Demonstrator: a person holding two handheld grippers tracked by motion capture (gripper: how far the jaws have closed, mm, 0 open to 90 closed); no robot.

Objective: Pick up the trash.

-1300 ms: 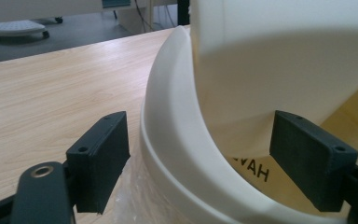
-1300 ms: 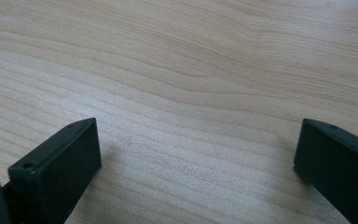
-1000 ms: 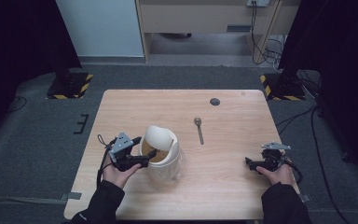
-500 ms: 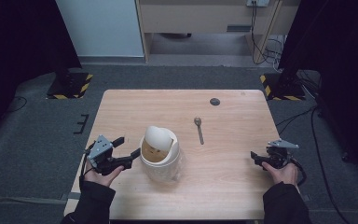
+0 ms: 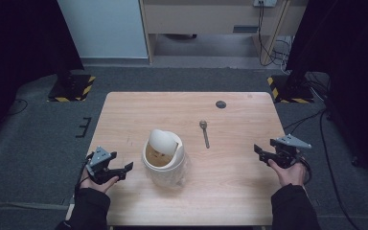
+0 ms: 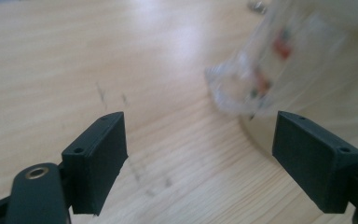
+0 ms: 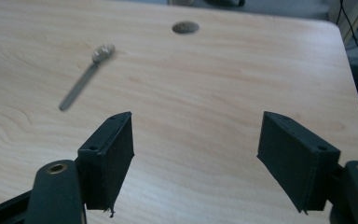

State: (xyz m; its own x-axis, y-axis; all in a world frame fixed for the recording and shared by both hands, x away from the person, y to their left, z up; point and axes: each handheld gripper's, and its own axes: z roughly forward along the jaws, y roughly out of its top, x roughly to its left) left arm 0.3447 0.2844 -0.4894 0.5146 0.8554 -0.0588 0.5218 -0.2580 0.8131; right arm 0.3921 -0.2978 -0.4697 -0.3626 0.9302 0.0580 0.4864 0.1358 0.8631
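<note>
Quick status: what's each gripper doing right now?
Left gripper: open, holding nothing, beside the white swing-lid bin.
Right gripper: open, holding nothing; its jaws have just been closing.

A cream swing-lid bin (image 5: pixel 164 155) with a clear bag liner stands upright mid-table, lid tipped

I see dark sleeves on both arms, a black left gripper (image 5: pixel 127 166) and right gripper (image 5: pixel 257 149) topped with grey three-cornered plates, screw-holed black jaws, brass-ringed pivots, trailing black cables.
</note>
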